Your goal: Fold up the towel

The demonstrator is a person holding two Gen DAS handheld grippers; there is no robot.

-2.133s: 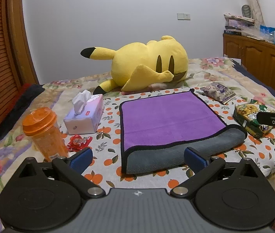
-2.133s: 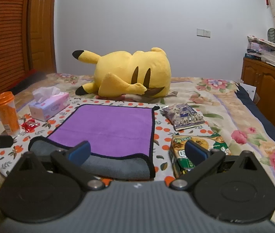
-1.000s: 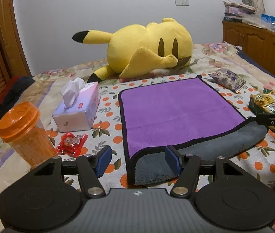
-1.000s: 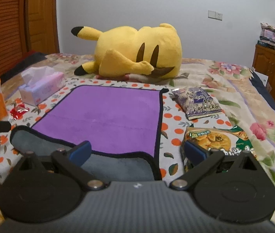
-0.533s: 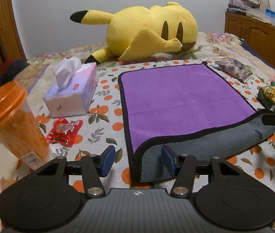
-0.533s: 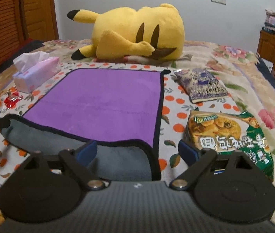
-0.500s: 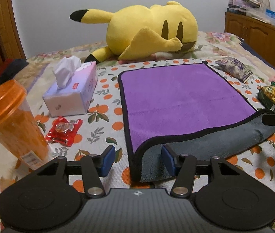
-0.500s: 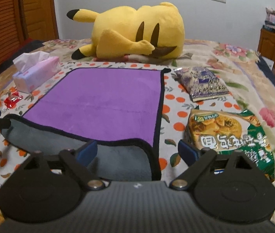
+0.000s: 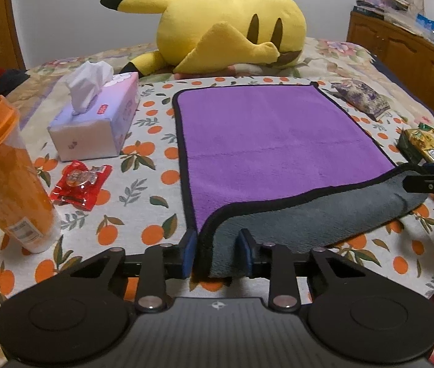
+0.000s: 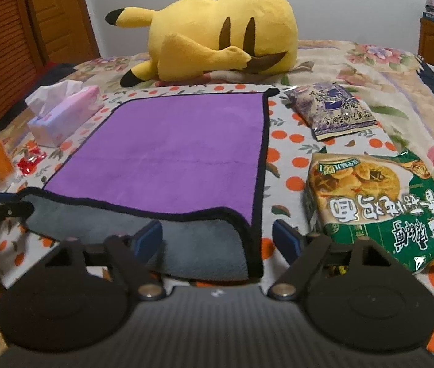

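A purple towel (image 9: 266, 141) with a black hem and grey underside lies flat on the patterned bedspread; its near edge is turned over, showing a grey strip (image 9: 303, 214). It also shows in the right wrist view (image 10: 171, 153). My left gripper (image 9: 217, 250) straddles the towel's near-left folded corner, its jaws narrowed but still apart around the cloth. My right gripper (image 10: 217, 239) is open around the near-right folded corner (image 10: 217, 245). Each gripper's tip shows at the other view's edge.
A yellow plush toy (image 9: 226, 27) lies beyond the towel. A tissue box (image 9: 94, 119), an orange cup (image 9: 5, 178) and a red candy wrapper (image 9: 79, 184) are to the left. A green snack bag (image 10: 379, 205) and a purple packet (image 10: 330, 110) are to the right.
Both grippers moved forward and down to the towel's near corners. The left jaws narrowed around the left corner. The right jaws stayed wide open.
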